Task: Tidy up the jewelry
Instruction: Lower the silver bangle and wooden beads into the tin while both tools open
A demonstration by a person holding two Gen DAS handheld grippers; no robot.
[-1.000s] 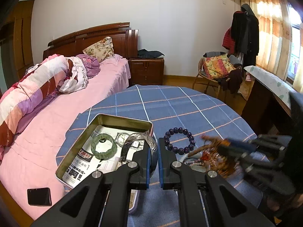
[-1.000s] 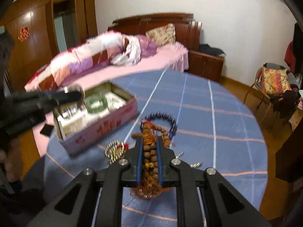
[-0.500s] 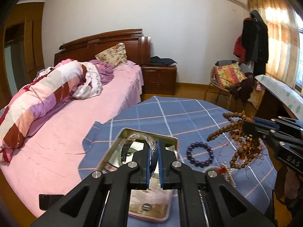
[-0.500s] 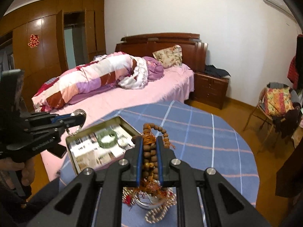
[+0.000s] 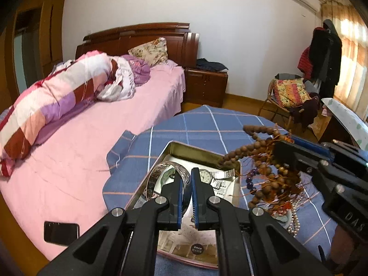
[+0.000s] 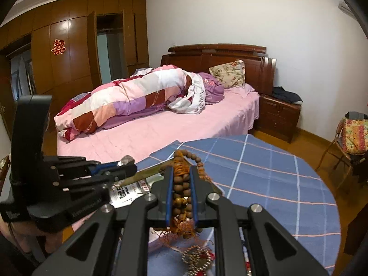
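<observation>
My left gripper (image 5: 185, 174) is shut on a silver bangle (image 5: 158, 177) and holds it above the open metal tin (image 5: 195, 149) on the blue checked table. The tin holds a wristwatch (image 5: 207, 176) and a green bangle, mostly hidden behind the fingers. My right gripper (image 6: 181, 172) is shut on a bunch of brown wooden prayer beads (image 6: 181, 191) with orange tassels; it also shows in the left wrist view (image 5: 264, 161), raised over the tin's right edge. The left gripper shows in the right wrist view (image 6: 124, 165) at left.
A purple bead bracelet (image 5: 251, 179) lies on the tablecloth (image 5: 207, 124) right of the tin. More beads and a pearl strand (image 5: 292, 225) lie below the right gripper. A pink bed (image 5: 80, 142) with a phone (image 5: 61, 231) is left; a chair (image 5: 289, 96) is behind.
Both grippers have risen from the table with their loads. The right gripper has carried the wooden beads left, toward the tin; the left still holds the silver bangle over the tin.
</observation>
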